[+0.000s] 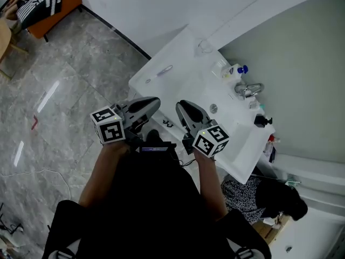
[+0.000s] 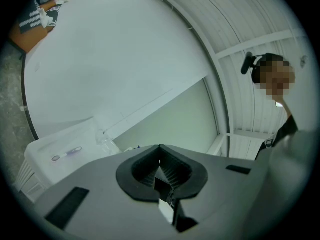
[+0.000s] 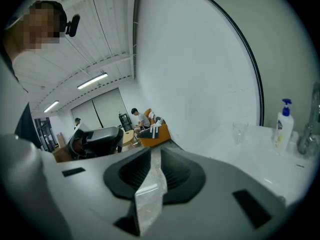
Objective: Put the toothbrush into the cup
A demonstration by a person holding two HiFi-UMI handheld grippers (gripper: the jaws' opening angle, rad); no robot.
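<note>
black top, grey left gripper (image 1: 157, 101), right gripper (image 1: 181, 105)

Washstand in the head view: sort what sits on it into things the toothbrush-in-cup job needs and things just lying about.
For the job: toothbrush; clear cup.
Just lying about: pump bottle; tap; small black object.

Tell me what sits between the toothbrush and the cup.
Nothing. In the head view, the stretch of white counter between the toothbrush and the clear cup is bare. The left gripper view shows the same bare stretch.
</note>
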